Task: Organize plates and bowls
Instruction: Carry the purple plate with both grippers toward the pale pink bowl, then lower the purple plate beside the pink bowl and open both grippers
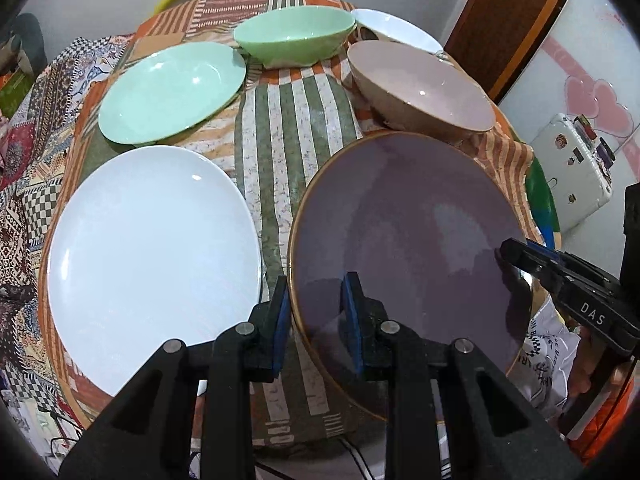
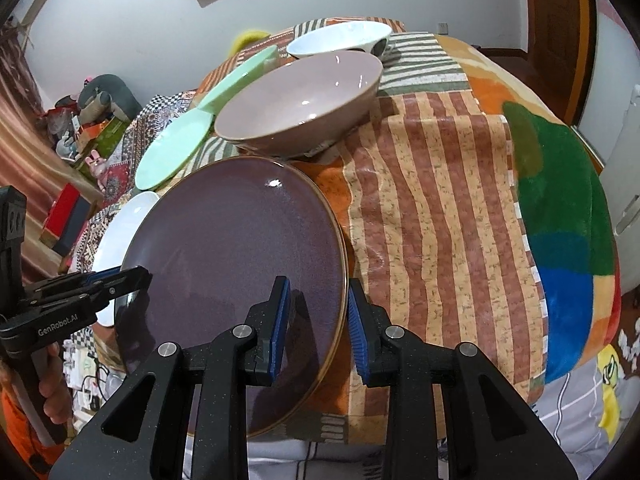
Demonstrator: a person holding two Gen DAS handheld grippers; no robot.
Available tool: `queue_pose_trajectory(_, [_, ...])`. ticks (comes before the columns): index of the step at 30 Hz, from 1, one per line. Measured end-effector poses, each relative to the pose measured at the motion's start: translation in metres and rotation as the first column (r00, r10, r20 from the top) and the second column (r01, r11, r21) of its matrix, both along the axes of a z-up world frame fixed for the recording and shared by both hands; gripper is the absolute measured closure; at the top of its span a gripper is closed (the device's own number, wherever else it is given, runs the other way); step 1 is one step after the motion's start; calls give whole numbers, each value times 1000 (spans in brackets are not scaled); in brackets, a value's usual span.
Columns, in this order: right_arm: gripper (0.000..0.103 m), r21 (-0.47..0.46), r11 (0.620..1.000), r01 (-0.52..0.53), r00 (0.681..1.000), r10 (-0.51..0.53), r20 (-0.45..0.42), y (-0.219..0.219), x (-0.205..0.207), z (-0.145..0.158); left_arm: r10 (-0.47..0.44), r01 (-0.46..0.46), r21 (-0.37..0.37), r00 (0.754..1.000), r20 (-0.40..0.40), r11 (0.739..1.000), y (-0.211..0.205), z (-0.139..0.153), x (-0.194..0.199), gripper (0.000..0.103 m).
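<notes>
Both claws, left claw (image 1: pixel 316 304) and right claw (image 2: pixel 316 312), clamped on purple plate (image 1: pixel 400 240) rim; keep level; lower evenly onto white plate (image 1: pixel 152 248).

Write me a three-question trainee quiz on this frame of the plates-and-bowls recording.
1. Which dish has its rim between the fingers of both the left gripper and the right gripper? A) green plate B) purple plate C) white plate
2. True or false: the pink bowl is nested inside the green bowl.
3. How many bowls stand on the table?

Key: 1 B. 2 False; they stand side by side. 3 Three: green, pink and the white bowl.
</notes>
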State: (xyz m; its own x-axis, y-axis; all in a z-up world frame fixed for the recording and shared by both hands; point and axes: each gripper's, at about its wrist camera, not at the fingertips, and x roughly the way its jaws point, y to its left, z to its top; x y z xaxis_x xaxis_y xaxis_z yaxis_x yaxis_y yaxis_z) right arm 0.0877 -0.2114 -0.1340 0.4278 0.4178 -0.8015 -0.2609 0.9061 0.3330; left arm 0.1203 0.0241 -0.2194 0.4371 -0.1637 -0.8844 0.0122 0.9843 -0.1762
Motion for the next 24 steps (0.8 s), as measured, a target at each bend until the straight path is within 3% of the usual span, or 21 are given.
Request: queue_pose_trajectory(24, [76, 7, 1000, -27, 999, 27, -17, 3, 15, -11, 40, -41, -33, 998, -41, 999, 6, -20, 15, 76])
